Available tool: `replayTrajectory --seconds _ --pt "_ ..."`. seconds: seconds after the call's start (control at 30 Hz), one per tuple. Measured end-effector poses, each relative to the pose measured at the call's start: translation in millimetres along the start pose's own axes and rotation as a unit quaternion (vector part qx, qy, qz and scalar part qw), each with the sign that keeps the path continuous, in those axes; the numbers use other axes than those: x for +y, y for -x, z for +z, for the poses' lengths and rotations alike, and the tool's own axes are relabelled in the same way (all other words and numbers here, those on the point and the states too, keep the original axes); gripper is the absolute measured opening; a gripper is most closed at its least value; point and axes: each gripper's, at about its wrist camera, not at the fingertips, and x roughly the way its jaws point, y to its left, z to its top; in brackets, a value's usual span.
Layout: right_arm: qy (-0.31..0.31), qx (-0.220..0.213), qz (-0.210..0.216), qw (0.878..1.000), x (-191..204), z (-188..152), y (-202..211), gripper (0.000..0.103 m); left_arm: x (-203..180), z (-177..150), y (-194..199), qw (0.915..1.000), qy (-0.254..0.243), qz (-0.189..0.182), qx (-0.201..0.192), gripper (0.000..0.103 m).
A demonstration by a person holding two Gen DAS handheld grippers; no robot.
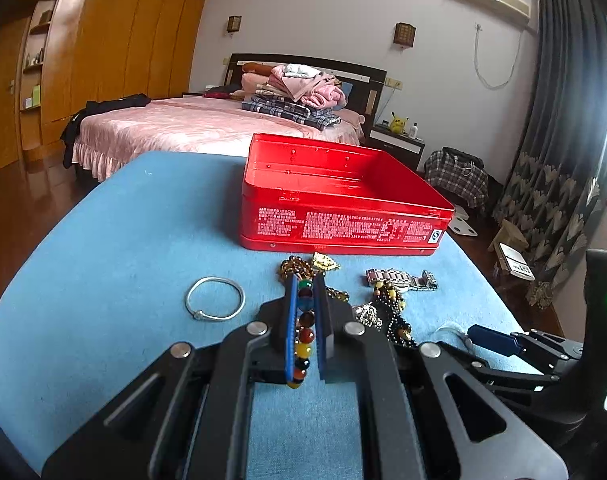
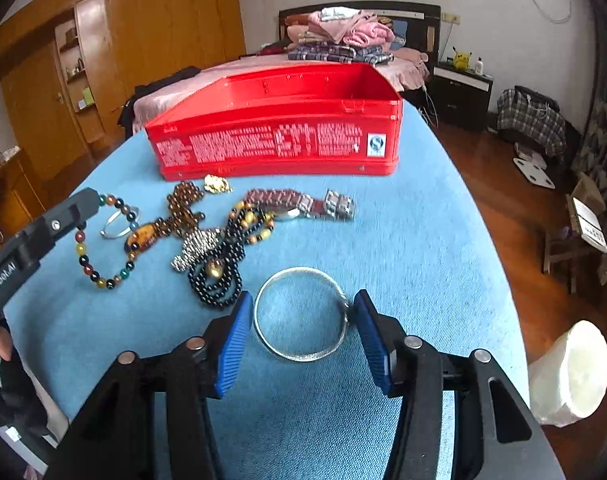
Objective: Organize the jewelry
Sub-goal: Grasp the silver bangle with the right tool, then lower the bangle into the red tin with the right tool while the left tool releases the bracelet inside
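left gripper [image 1: 307, 280] pinched on bead bracelet [image 1: 305, 332] – snagging on pile [image 2: 219, 248] possible | right gripper [image 2: 301, 308] spread around bangle [image 2: 301, 314], pad contact apparently absent – slip risked | tin [image 2: 279, 120], upper centre, unfilled

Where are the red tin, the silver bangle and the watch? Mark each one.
red tin [image 2: 263, 148]: right wrist view, printed front wall.
silver bangle [image 2: 299, 354]: right wrist view, near rim.
watch [image 2: 339, 203]: right wrist view, metal strap.
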Motion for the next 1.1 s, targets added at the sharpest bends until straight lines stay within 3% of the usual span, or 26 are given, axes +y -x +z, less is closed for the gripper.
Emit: replayTrajectory --seconds 0.2,0.3,0.53,0.77,1.1 --pt "0.014 -0.016 -0.004 1.0 3.8 -7.1 0.8 0.056 0.2 -1.4 -0.3 1.0 0.0 -0.001 0.001 0.007" --pt "0.013 -0.034 -0.005 0.999 2.3 -11.6 1.4 0.049 0.1 -2.1 0.1 1.0 0.001 -0.002 0.001 0.007" --pt "0.012 -0.075 -0.004 0.997 2.4 -7.6 11.2 0.048 -0.4 1.5 4.0 0.9999 0.006 -0.007 -0.008 0.007" --pt "0.015 -0.104 0.003 0.994 2.5 29.2 29.1 0.048 -1.7 24.5 7.6 0.9991 0.011 -0.014 -0.037 0.007" --pt "0.014 -0.135 0.002 0.991 3.6 98.0 25.2 0.048 -8.4 85.2 -13.7 0.9959 0.023 -0.024 -0.084 0.007"
